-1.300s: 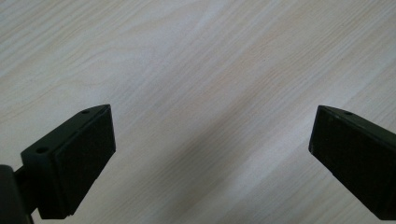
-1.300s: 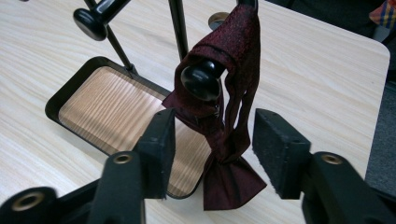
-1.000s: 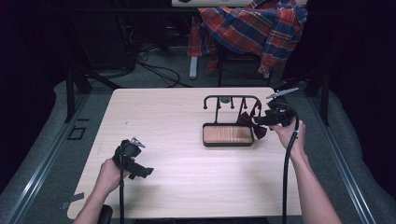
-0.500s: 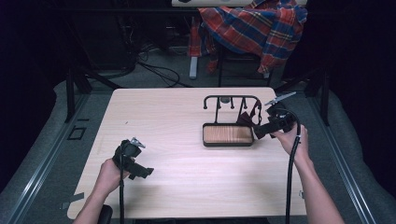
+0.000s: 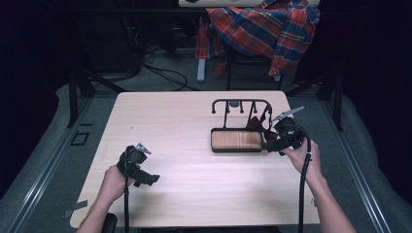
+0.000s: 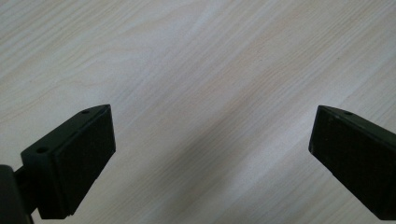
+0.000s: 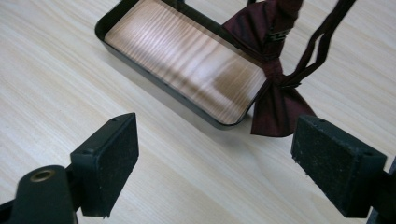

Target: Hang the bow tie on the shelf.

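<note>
I stand at a pale wooden table (image 5: 194, 121), seen from above, with a two-jaw gripper in each hand.

My right gripper (image 5: 270, 144) sits at the right of the frame, just beside the right end of a small stand. Its jaws have just been opening and now stand wide apart with nothing between them. In the right gripper view, the two black pads (image 7: 109, 158) rise from the bottom corners over bare tabletop.

The stand is a black tray (image 5: 214, 141) with a wood-grain floor, right of centre in the high view, and a black rail with hooks (image 5: 240, 102) rises along its far side. A dark red bow tie (image 7: 275, 100) hangs from that rail by its strap. In the right gripper view the bow tie is in the upper right of the frame, its lower wing draped over the near right corner of the tray and reaching down to the table. It lies beyond my open jaws, not between them.

My left gripper (image 5: 145, 175) is in the lower left of the high view, well apart from the stand. In the left gripper view its jaws are spread wide, released, with only bare wood between them.

At the top of the high view, a red and blue plaid cloth (image 5: 262, 29) is draped over something behind the table.
</note>
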Demonstrator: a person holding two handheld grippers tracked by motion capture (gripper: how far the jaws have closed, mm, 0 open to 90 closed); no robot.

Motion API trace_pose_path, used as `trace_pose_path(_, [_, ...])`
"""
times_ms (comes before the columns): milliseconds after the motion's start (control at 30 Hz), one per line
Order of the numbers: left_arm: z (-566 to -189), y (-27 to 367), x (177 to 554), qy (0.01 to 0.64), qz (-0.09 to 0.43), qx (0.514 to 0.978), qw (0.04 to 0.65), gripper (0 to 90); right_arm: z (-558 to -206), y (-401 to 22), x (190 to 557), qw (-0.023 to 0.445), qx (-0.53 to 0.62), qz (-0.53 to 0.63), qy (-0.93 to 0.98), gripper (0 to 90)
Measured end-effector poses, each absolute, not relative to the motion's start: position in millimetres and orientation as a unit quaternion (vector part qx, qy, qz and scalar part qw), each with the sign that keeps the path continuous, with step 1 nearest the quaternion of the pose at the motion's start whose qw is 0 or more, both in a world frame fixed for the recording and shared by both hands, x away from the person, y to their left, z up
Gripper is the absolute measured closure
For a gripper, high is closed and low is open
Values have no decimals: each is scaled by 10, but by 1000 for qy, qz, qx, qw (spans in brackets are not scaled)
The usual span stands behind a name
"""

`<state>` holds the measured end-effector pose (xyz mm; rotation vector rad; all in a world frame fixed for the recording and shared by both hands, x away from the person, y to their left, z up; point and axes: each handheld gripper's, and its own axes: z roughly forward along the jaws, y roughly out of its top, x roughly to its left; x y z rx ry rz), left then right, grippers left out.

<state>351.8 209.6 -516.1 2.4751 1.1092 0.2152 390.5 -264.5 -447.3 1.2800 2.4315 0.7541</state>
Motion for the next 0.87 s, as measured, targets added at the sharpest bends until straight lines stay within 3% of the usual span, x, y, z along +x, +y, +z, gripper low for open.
trace_pose_path(567, [-5198,2050,3509,397,79,895,188,18,-4608,-2500,3436,131,396,244,876,130])
trace_pose_path(867, [-5208,2022,3512,393,80,898,182,21,-4676,-2591,3493,132,397,235,877,154])
